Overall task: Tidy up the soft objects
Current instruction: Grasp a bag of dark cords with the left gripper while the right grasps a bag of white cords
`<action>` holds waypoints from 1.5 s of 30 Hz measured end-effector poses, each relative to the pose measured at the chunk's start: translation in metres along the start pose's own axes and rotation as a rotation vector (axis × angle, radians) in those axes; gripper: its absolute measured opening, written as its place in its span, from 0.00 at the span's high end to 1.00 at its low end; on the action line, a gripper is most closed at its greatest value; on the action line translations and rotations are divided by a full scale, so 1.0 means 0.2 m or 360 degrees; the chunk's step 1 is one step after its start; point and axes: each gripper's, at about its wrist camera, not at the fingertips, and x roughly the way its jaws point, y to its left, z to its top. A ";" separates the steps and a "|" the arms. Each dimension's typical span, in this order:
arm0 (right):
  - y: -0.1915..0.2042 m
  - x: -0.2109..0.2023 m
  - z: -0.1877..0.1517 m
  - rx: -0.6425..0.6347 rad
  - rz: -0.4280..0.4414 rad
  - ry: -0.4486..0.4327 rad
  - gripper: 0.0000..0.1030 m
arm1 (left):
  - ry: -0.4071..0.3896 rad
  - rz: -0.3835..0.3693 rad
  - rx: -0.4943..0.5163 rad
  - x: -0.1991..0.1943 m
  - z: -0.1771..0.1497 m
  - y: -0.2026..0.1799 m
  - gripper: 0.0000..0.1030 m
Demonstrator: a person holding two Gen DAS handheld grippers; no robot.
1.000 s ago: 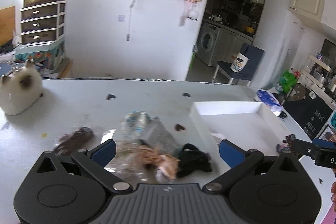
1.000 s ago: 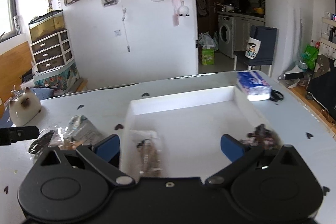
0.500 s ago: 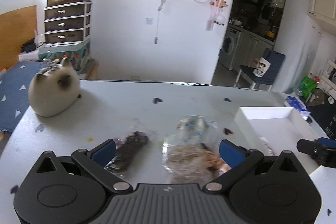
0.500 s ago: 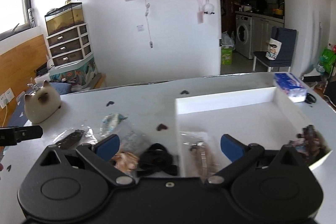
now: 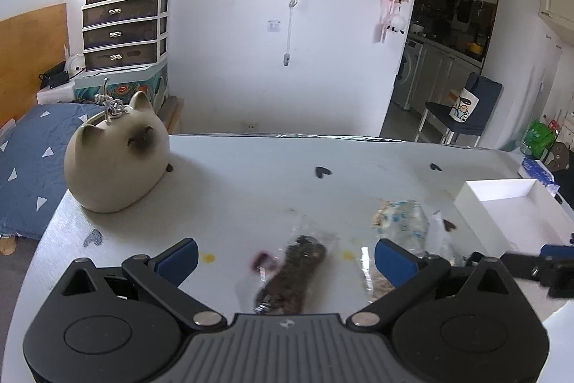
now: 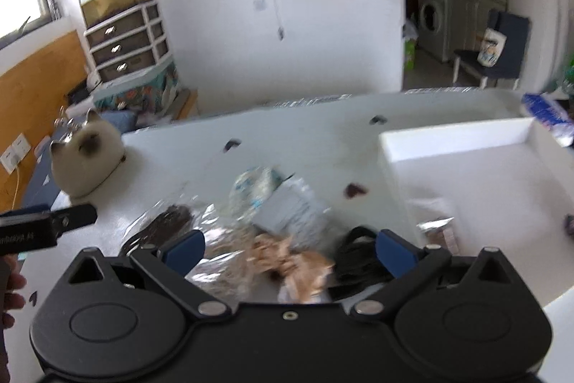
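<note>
My left gripper point(image 5: 287, 259) is open, hovering low over a dark brown soft item in a clear bag point(image 5: 294, 271) that lies between its blue fingertips. A blue-patterned bag point(image 5: 401, 225) lies to the right of it. My right gripper point(image 6: 288, 250) is open above the pile: a peach fabric piece point(image 6: 297, 261), a black soft item point(image 6: 358, 261), a grey-blue bagged item point(image 6: 287, 207) and the patterned bag point(image 6: 254, 182). The brown bagged item point(image 6: 168, 221) lies left of the pile. The white tray point(image 6: 448, 142) holds a bagged item point(image 6: 441, 228).
A cream cat-shaped figure point(image 5: 114, 160) sits at the table's far left corner. The white tray point(image 5: 502, 200) stands at the right, with a blue tissue pack point(image 6: 541, 113) behind it. The left gripper's finger point(image 6: 46, 225) and a hand point(image 6: 10, 286) show at the left edge.
Both grippers have swung left. The left one went from over the pile to over the brown bagged item. The right one left the tray and now hangs over the pile.
</note>
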 end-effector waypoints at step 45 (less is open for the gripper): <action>0.31 0.31 -0.14 -0.0265 0.0098 0.0283 0.17 | 0.0386 -0.0232 0.0775 0.61 -0.10 -0.04 0.49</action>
